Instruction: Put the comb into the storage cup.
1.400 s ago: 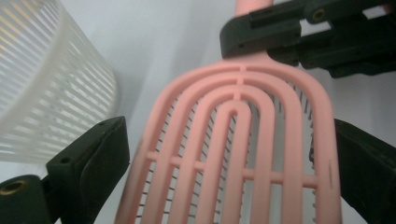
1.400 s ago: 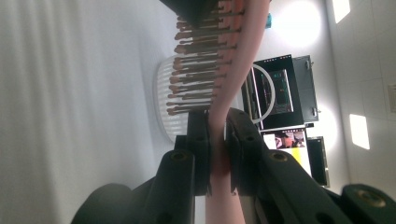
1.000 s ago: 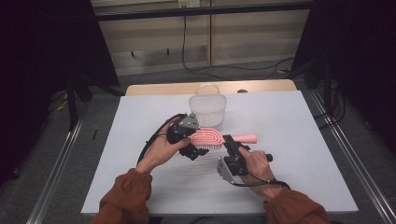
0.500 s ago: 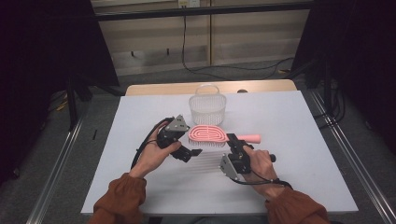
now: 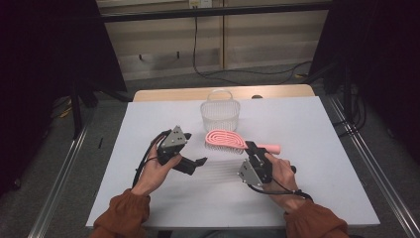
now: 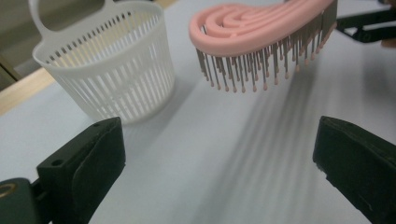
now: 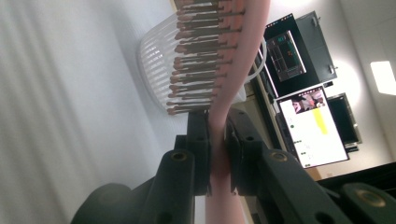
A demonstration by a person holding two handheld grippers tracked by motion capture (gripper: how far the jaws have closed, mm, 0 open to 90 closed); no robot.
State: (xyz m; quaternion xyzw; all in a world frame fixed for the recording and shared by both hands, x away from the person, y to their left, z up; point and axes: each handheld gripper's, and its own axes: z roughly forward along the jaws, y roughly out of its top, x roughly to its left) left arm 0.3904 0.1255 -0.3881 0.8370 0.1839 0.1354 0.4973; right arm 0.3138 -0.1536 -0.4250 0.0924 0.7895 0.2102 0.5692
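Gripping pink hairbrush (image 5: 225,138) handle, right gripper (image 5: 251,150) fingers clamped, bristles down, left gripper (image 5: 200,163) fingers apart, empty.

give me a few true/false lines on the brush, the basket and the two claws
1. The right claw is shut on the pink hairbrush's handle. True.
2. The hairbrush lies inside the white basket. False: it is held above the table, in front of the basket.
3. The left claw is open and holds nothing. True.
4. The brush's bristles point up. False: they point down at the table.
5. The basket lies tipped over. False: it stands upright.
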